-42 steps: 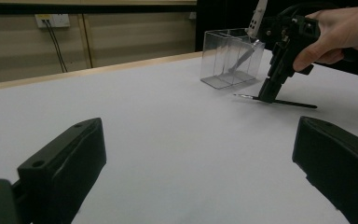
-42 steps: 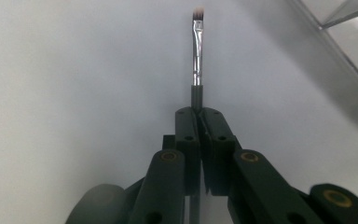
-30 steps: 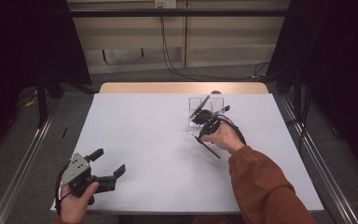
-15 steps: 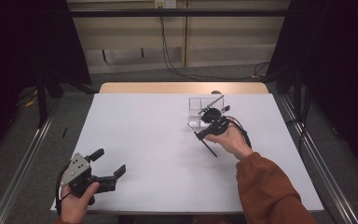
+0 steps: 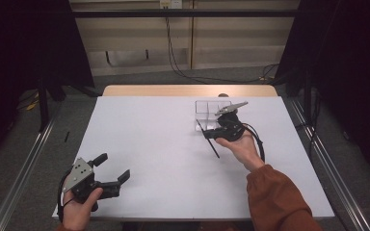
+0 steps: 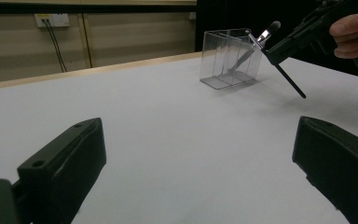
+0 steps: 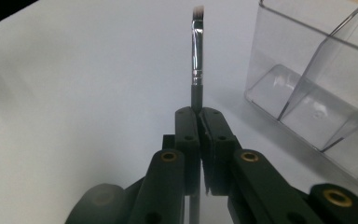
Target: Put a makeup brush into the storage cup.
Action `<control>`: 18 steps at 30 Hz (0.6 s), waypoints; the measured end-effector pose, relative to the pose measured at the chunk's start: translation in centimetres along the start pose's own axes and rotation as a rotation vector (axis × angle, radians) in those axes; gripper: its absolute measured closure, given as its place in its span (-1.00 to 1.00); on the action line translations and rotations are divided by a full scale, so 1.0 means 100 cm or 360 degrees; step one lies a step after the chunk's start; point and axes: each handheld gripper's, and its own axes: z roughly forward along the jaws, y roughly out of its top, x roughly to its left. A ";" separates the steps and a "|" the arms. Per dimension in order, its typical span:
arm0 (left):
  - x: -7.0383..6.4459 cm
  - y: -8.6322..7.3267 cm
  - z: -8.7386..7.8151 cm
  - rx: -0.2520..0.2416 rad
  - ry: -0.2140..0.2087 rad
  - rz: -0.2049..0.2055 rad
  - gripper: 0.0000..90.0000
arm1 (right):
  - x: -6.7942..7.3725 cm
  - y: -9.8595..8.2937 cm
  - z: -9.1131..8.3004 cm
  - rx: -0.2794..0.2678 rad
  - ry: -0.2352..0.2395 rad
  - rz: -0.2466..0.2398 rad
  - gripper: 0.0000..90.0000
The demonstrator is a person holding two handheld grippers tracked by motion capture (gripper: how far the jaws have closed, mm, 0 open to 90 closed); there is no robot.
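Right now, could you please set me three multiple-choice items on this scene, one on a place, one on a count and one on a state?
1. Where does the clear organizer stand?
A. at the table's far side, by the right gripper
B. at the near left corner
C. on the floor

2. How many brushes show in the left gripper view?
A. none
B. two
C. five

3. How do the left gripper jaws stand?
A. shut on a brush
B. shut on nothing
C. wide apart, empty

Answers: 1 A, it stands on the white table just beyond that gripper. 2 B, the held brush and another brush leaning inside the organizer. 3 C, bare table shows between them.
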 end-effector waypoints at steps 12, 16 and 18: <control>0.000 0.000 0.000 -0.0002 0.0005 -0.0001 -0.94 | -0.004 -0.011 -0.023 -0.0286 -0.0029 0.0018 0.91; 0.000 0.000 0.000 -0.0003 0.0008 -0.0004 -0.94 | -0.003 -0.013 -0.025 -0.0360 -0.0011 0.0015 0.91; 0.000 0.000 0.000 -0.0005 0.0008 -0.0010 -0.94 | -0.003 -0.013 -0.026 -0.0411 -0.0010 0.0015 0.91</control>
